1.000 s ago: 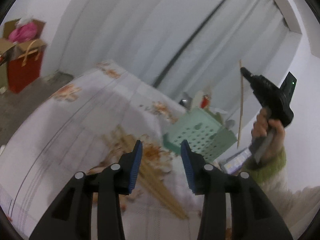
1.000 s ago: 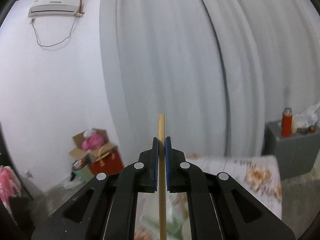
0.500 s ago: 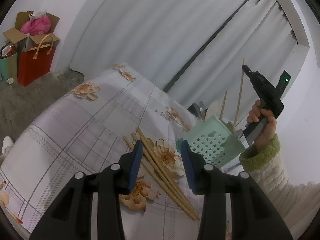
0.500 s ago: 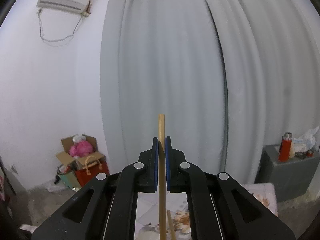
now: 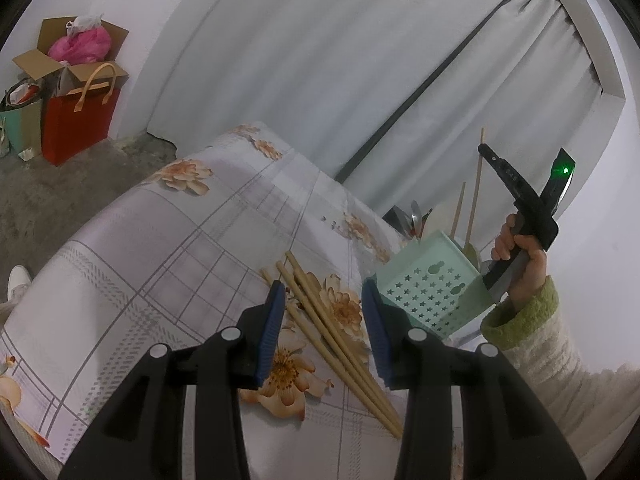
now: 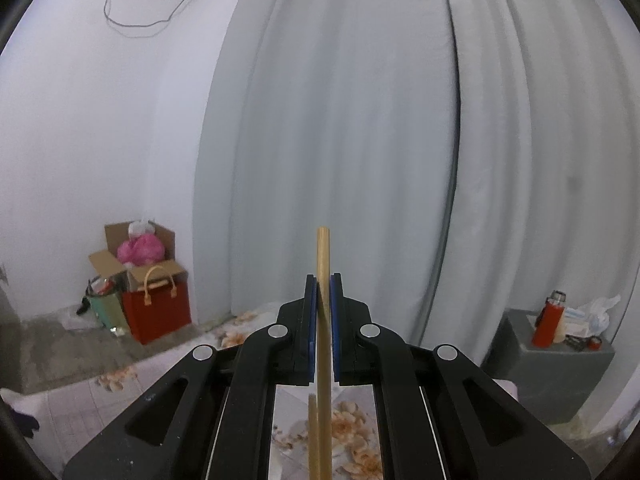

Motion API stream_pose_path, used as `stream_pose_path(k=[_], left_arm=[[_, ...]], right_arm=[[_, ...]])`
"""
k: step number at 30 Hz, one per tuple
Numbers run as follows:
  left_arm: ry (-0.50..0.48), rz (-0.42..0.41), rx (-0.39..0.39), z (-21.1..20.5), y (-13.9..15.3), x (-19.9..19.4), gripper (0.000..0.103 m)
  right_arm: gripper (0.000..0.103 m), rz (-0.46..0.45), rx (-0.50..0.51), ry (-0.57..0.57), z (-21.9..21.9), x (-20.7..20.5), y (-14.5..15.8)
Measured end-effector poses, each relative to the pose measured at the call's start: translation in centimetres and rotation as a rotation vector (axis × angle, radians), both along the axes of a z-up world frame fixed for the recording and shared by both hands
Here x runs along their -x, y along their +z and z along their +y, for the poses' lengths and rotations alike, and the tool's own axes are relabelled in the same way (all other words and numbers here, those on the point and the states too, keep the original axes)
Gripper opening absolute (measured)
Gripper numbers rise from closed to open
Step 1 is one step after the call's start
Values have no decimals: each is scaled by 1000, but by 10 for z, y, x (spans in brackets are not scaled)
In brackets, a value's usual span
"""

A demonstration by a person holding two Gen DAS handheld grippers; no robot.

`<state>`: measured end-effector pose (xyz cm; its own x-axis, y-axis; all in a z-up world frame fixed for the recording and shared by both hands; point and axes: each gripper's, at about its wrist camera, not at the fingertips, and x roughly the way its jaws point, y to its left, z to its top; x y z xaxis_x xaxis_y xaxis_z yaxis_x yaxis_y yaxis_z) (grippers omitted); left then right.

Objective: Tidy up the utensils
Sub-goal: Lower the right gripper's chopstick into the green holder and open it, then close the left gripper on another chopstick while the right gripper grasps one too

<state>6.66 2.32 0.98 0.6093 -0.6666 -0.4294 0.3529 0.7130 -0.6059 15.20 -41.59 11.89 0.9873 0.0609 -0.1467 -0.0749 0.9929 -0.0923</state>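
Note:
My left gripper (image 5: 323,300) is open and hovers just above several wooden chopsticks (image 5: 332,328) lying on the floral tablecloth (image 5: 160,248). A mint-green perforated utensil holder (image 5: 434,288) stands to their right, with chopsticks, spoons and other utensils upright in it. My right gripper (image 5: 486,150) is held above the holder. In the right wrist view the right gripper (image 6: 323,292) is shut on one upright wooden chopstick (image 6: 322,256); its lower end reaches down toward the holder (image 5: 476,196).
A red gift bag (image 5: 76,120) and an open cardboard box (image 5: 72,52) stand on the floor by the wall. Grey curtains (image 6: 340,140) hang behind. A grey stand with a red flask (image 6: 548,322) is at the right. The table edge falls off at the left.
The left gripper has moved closer over the chopsticks on the cloth. The right gripper has lowered its chopstick toward the holder and tilted up a little.

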Motion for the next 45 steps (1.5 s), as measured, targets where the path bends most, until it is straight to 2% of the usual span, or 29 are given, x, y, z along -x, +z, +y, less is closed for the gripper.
stream_pose_path(k=[3, 8, 14, 15, 19, 26, 30, 33, 37, 40, 45], left_arm=[[2, 0, 0, 0, 0, 0, 38], [-1, -4, -6, -3, 0, 3, 38], [-7, 11, -11, -5, -3, 4, 38], [-12, 13, -14, -7, -3, 4, 38], [-25, 24, -26, -14, -5, 5, 40], [-37, 62, -59, -26, -15, 6, 41], [-54, 84, -134, -42, -23, 8, 41], [-64, 104, -258, -65, -31, 5, 41], [-77, 130, -399, -95, -46, -8, 41], [-74, 123, -432, -107, -51, -16, 41], [-55, 71, -505, -124, -52, -28, 41]], right_arm=[[4, 8, 14, 13, -2, 7, -1], [4, 98, 54, 31, 0, 20, -12], [6, 261, 17, -22, -14, 46, -42], [7, 279, 8, -30, -16, 50, -45], [36, 276, -67, -64, -28, 76, -40], [39, 242, -182, -72, -39, 128, -31], [39, 262, -240, -28, -33, 149, -41], [39, 348, -299, 31, -20, 147, -63], [39, 530, -384, 63, 0, 125, -107], [39, 615, -414, 75, 14, 115, -128], [39, 670, -400, 96, 31, 110, -139]])
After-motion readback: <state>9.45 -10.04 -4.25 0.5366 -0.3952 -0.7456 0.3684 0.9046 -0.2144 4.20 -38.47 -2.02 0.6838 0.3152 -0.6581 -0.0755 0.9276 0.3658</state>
